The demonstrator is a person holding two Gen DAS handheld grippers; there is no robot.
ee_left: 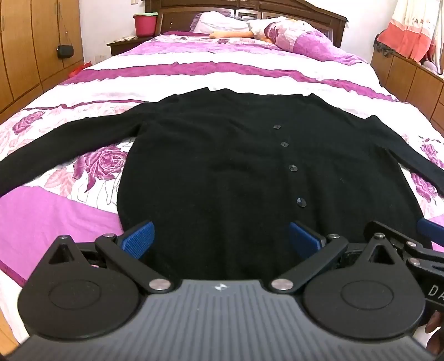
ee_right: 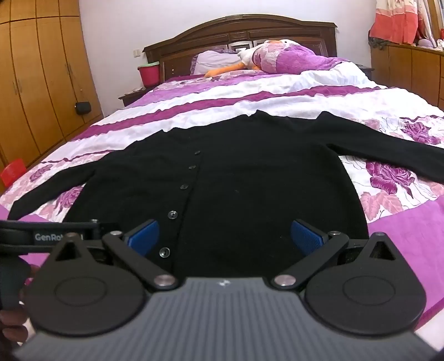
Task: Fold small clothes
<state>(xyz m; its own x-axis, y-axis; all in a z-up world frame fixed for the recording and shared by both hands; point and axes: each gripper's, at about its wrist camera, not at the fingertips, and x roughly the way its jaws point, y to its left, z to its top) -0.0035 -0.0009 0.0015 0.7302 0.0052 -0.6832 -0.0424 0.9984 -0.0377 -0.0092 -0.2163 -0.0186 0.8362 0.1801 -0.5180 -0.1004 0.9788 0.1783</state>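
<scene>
Black buttoned knit cardigan (ee_left: 222,166) is lying flat just beyond both grippers' (ee_left: 220,240) (ee_right: 224,238) wide-open, empty jaws, on the floral bed (ee_left: 55,211)

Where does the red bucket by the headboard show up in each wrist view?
Left wrist: red bucket at the top, left of centre, on the nightstand beside the headboard.
Right wrist: red bucket upper left of centre, again left of the headboard.
Shared landmark: the black cardigan spread flat on the bed.
</scene>
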